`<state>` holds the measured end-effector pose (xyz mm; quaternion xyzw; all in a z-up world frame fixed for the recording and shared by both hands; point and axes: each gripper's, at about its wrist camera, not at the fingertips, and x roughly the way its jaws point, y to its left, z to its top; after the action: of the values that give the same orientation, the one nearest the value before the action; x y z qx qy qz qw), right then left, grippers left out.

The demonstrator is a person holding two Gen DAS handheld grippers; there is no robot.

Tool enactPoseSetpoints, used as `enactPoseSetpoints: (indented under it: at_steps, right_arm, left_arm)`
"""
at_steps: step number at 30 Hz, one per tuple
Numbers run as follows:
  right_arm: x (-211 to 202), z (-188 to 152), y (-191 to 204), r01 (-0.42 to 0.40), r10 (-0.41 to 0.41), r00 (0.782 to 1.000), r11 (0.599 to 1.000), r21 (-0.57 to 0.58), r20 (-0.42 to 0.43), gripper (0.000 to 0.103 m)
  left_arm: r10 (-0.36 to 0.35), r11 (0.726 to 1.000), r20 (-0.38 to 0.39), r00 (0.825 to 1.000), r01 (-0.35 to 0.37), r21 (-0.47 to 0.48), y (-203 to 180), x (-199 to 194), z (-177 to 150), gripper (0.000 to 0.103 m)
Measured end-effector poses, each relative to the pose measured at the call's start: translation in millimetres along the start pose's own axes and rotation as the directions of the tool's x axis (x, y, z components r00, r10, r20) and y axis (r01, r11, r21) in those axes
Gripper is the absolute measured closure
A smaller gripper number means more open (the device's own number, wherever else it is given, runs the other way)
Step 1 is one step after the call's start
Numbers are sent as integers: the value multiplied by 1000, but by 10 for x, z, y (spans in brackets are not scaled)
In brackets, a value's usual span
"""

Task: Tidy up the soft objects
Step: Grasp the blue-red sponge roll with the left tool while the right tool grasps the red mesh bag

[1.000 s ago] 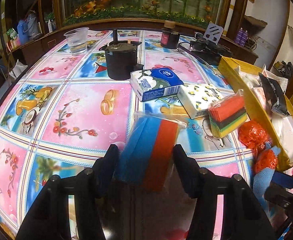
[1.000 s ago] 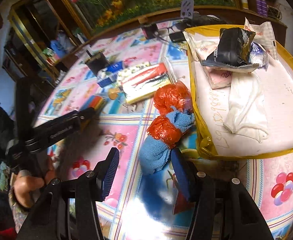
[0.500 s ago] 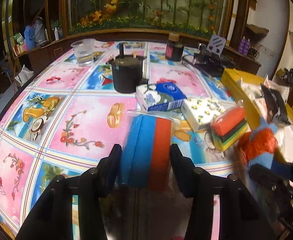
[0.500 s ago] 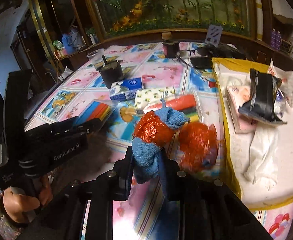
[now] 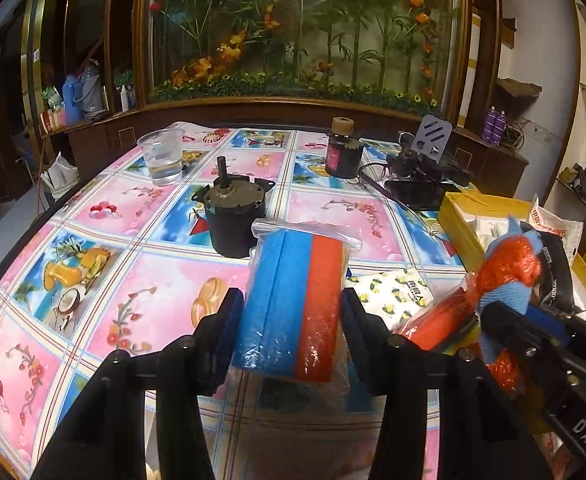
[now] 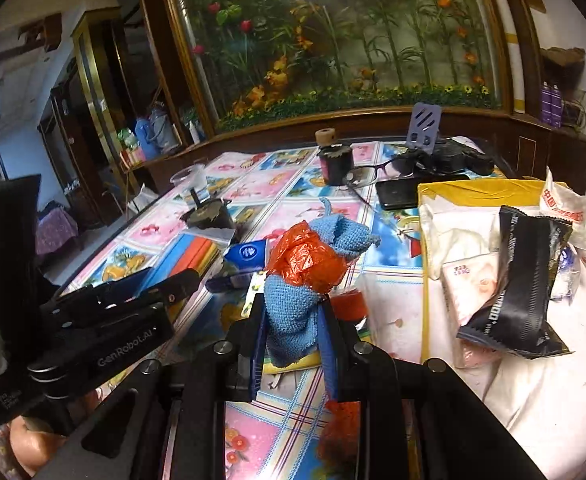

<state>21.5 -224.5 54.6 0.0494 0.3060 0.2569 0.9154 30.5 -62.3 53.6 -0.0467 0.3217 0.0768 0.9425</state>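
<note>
Lifted off the counter (image 5: 165, 280) since a second ago: bagged sponge pack (image 5: 293, 308) clamped in left tongs (image 5: 289, 320), blue cloth with orange plastic (image 6: 305, 276) clamped in right tongs (image 6: 293, 320). Glossy pink-and-blue picture-tile cover on counter; wood-framed artificial flower display (image 5: 301, 32) behind. Yellow box (image 6: 425, 240) at right, holding white cloth, pink tissue pack, black pouch (image 6: 525, 280). Sponges blue and orange-red, upright, in clear plastic.
</note>
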Motion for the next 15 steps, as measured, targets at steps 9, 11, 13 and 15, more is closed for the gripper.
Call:
enactPoseSetpoints:
  at_steps: [9,11,13,15]
  right_arm:
    - [-48,-28,60,-40,40,999,999,-8,4,78]
    - [-38,-28,52,-40,40,999,999,-6,2,78]
    - [-27,-35,47,-42,42,999,999,-1,-4,78]
    - [-24,-36,43,-42,42,999,999,-1,-3,78]
  left_arm:
    - [41,998,44,998,-43,45,-64,-69,-26,55]
    - [44,997,49,998,-47,53,-75,-81,-30,55]
    - [46,997,55,997,-49,61,-86,-98,-38,55]
    - [47,997,62,997,-51,64,-94,-112,-39,55]
